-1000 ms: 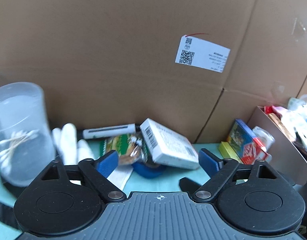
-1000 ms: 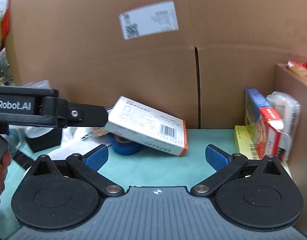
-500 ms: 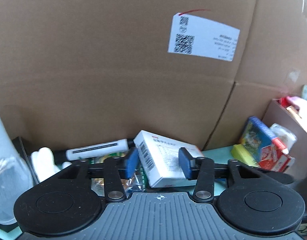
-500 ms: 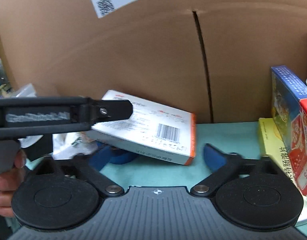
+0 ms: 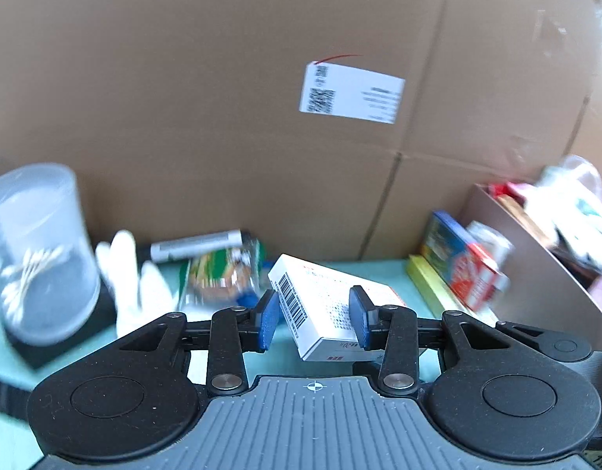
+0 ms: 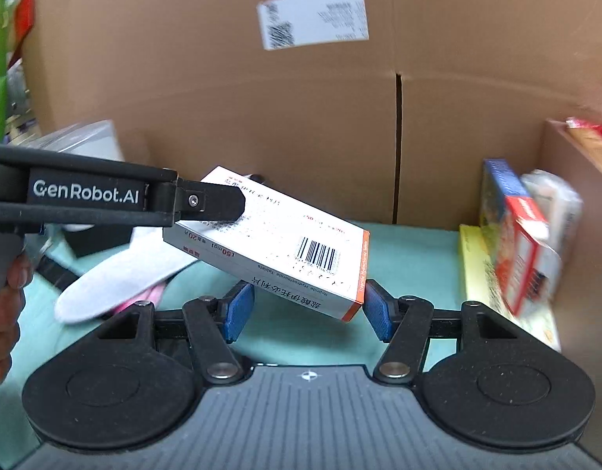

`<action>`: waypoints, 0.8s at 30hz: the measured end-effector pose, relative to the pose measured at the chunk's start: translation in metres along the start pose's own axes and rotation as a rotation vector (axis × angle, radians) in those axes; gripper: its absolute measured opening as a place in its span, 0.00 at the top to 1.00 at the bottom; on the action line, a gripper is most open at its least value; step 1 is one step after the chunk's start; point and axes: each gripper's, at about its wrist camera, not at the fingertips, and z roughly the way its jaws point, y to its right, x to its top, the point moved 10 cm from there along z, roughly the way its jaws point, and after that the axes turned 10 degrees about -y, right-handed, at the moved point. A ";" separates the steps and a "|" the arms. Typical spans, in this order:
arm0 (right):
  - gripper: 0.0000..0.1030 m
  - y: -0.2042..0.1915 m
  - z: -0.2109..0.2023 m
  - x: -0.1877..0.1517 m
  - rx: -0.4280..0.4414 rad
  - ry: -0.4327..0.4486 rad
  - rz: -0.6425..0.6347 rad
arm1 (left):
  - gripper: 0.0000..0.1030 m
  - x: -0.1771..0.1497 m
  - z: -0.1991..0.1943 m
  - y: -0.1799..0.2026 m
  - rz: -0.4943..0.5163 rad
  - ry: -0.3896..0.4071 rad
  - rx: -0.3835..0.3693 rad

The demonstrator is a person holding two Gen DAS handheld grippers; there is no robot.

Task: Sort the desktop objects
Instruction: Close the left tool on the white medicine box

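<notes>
While the left claw (image 5: 313,323) clamps the medicine box's (image 6: 285,243) far end above the tabletop (image 6: 410,250), its long axis slants down toward the nearer, unclenched right claw (image 6: 306,309) bracketing the orange corner.

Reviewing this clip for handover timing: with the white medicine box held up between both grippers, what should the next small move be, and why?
Probably close the right gripper on the box's orange-edged end. The left gripper grips the medicine box off the teal mat, tilted, and the right gripper's blue pads bracket the low corner without visibly pinching it. Then the left could let go.
</notes>
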 end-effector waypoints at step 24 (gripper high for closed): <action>0.30 -0.040 -0.082 -0.111 0.036 -0.084 -0.073 | 0.31 -0.141 -0.062 0.011 -0.103 -0.147 -0.102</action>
